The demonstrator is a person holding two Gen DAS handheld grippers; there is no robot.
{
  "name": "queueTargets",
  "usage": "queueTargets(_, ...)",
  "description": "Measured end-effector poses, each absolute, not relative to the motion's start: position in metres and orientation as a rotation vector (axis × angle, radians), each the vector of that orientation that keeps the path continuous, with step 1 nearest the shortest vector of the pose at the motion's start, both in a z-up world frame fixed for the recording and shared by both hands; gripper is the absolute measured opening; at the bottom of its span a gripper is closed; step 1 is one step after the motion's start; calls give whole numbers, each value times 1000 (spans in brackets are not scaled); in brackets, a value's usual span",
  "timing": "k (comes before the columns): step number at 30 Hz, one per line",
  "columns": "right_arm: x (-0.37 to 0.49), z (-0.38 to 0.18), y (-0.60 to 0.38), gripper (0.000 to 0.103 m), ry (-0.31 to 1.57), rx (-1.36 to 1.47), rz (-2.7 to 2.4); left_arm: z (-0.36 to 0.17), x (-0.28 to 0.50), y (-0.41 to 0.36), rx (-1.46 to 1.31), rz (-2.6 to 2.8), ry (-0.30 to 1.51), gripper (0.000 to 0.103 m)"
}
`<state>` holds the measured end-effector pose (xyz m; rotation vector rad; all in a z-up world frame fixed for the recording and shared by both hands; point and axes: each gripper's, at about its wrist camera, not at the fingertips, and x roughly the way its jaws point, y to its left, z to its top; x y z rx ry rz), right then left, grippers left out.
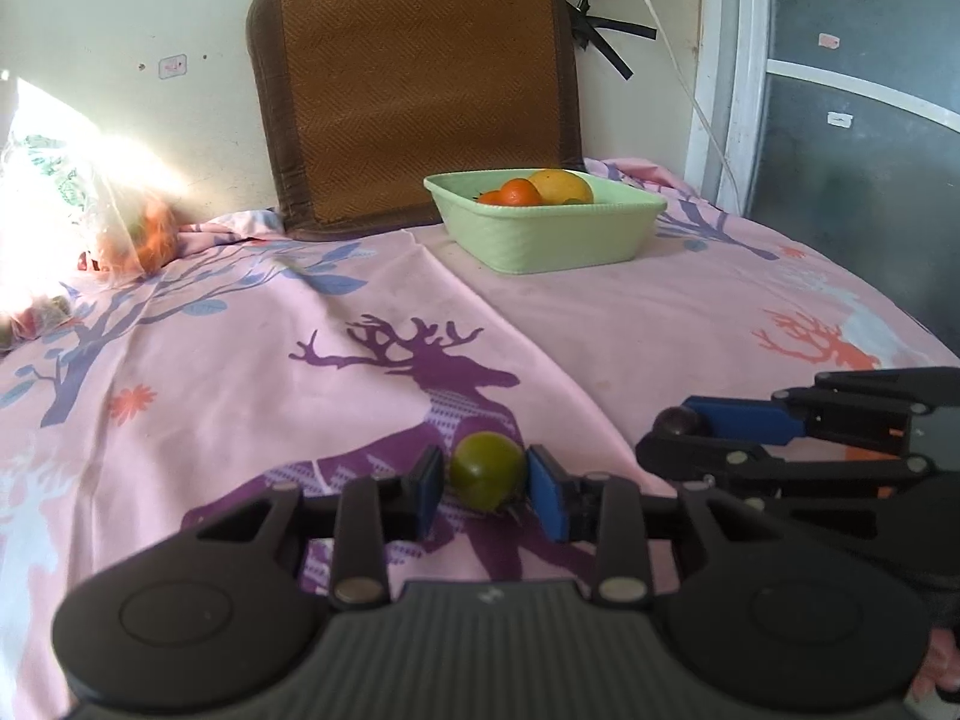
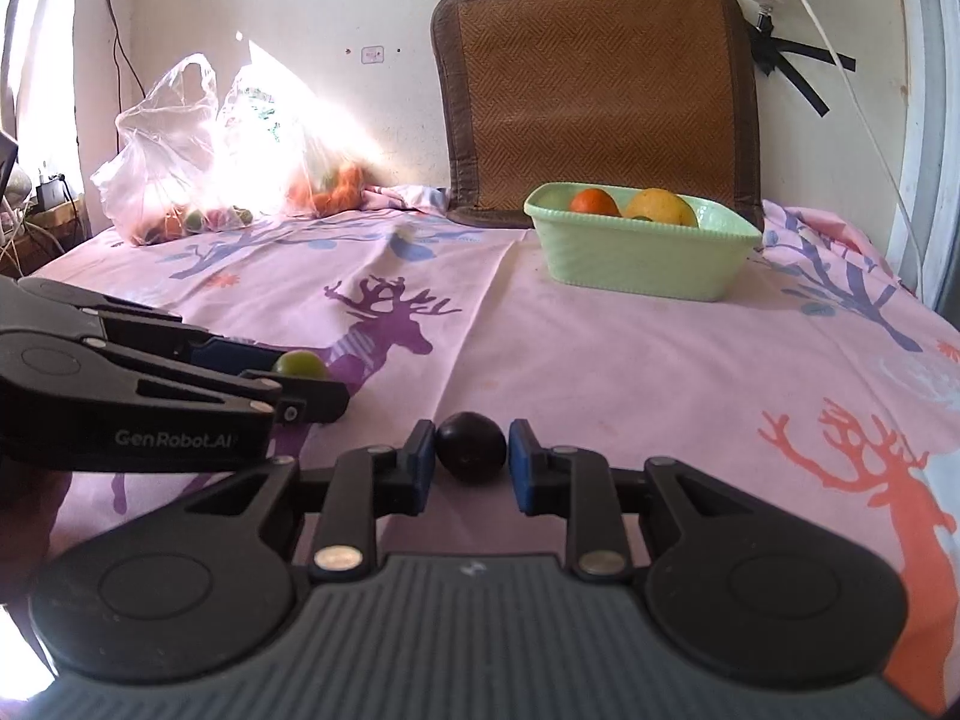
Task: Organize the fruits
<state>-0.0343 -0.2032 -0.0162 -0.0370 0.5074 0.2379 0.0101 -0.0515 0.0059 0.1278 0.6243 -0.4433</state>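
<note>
A small green fruit (image 1: 487, 471) sits between the blue pads of my left gripper (image 1: 485, 483), which is shut on it just above the pink cloth. To its right, my right gripper (image 1: 672, 429) holds a dark purple plum (image 1: 677, 422). In the right wrist view the plum (image 2: 471, 447) fills the gap of the right gripper (image 2: 471, 456), and the left gripper (image 2: 300, 372) with the green fruit (image 2: 298, 363) shows at the left. A pale green bowl (image 1: 540, 240) at the back holds an orange (image 1: 519, 192) and a yellow fruit (image 1: 567, 185).
A pink deer-print cloth (image 2: 630, 360) covers the table. Clear plastic bags of fruit (image 2: 198, 180) lie at the back left in bright sunlight. A brown woven mat (image 2: 594, 90) leans on the wall behind the bowl (image 2: 636, 270). A white cable (image 1: 678, 60) hangs at the right.
</note>
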Motion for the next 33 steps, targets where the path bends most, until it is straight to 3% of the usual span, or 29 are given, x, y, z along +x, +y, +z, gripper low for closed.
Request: queueTargets(33, -36, -18, -199, 32, 503, -62, 221, 5, 7, -49, 116, -443, 616, 43)
